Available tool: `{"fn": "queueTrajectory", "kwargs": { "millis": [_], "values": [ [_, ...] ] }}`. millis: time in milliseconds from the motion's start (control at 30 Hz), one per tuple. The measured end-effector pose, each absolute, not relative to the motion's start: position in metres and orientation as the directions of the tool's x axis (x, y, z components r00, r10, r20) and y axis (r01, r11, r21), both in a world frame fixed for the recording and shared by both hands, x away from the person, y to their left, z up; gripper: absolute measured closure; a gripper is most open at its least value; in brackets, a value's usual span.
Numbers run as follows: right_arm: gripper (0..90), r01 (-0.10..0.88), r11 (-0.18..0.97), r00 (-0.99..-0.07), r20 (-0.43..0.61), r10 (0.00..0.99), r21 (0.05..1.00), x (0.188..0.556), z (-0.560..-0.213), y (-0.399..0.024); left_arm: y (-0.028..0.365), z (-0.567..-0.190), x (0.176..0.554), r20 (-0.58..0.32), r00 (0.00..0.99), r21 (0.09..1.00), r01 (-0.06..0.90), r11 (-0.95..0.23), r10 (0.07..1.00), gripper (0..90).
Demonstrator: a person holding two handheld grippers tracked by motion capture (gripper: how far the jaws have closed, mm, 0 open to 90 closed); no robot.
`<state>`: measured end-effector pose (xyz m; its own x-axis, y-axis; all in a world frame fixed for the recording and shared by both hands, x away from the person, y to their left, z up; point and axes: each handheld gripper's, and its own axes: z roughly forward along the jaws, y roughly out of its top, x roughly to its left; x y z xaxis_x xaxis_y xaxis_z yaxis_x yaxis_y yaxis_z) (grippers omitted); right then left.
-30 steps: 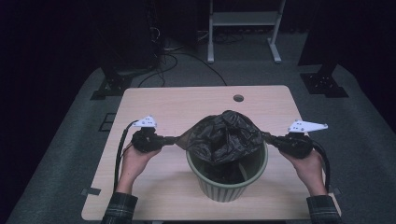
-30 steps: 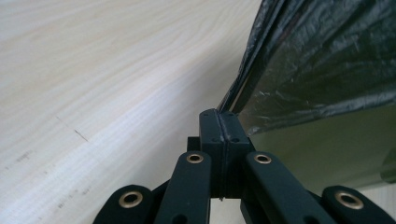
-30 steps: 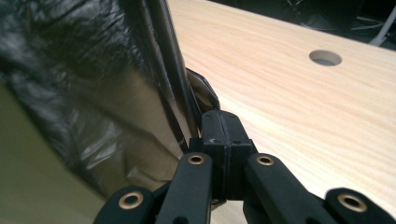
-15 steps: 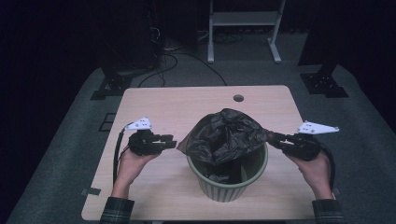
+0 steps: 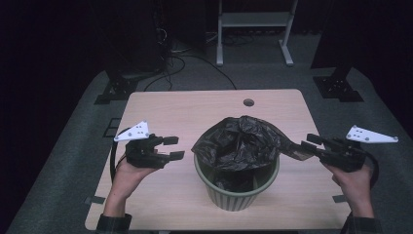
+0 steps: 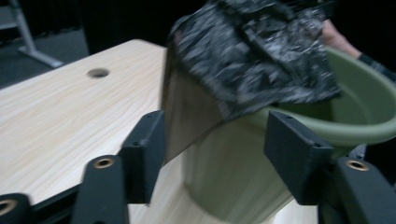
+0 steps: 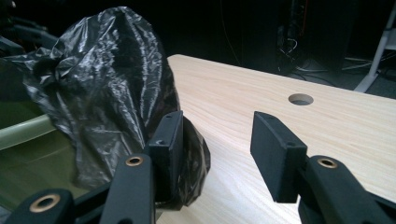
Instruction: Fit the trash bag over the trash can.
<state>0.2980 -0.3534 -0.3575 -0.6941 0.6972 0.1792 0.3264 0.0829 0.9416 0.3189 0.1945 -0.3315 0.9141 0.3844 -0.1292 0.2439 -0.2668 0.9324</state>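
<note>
Bag: crumpled black plastic bin liner [image 5: 241, 144] heaped on top of the round green plastic bin [image 5: 236, 187], which stands near the middle of the pale wooden table [image 5: 195, 105], a little toward the person's edge.
Left gripper [image 5: 173, 147]: jaws just been opening, nothing between them now; it sits off to the bin's left side, clear of the liner.
Right gripper [image 5: 307, 142]: jaws have been opening too; in the right gripper view a fold of liner [image 7: 187, 158] drapes against one pad while the other stands away, so released, not pinched.
Handling: thin, light, floppy film, and slick as well; it looks ready to slump or spring back once let go.
Where to grip: I'd go for the loose edge of the liner on either side of the rim [image 6: 355, 126], pinching a doubled fold rather than a single layer.
Risk: tugging hard could tear the film or tip the light bin.
</note>
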Motion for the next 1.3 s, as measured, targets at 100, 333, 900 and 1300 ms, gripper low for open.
{"fn": "queueTrajectory", "kwargs": {
  "millis": [100,333,900,1300],
  "values": [
    [53.8,0.32,0.096,-0.704,0.169,0.69,0.942,0.298,-0.356,-0.349,0.186,-0.328,0.321,-0.144,0.925,0.94,0.239,-0.243,0.353,34.3],
    [54.6,0.318,0.101,-0.71,0.166,0.684,0.943,0.298,-0.357,-0.344,0.169,-0.327,0.334,-0.2,0.929,0.941,0.271,-0.204,0.311,32.4],
    [53.3,0.277,0.093,-0.729,0.146,0.668,0.956,0.288,-0.348,-0.343,0.165,-0.324,0.33,-0.172,0.953,0.938,0.236,-0.255,0.249,89.8],
    [46.6,0.205,0.086,-0.831,0.128,0.541,0.975,0.268,-0.332,-0.332,0.178,-0.314,0.311,-0.149,0.962,0.947,0.206,-0.248,0.23,89.7]
  ]
}}
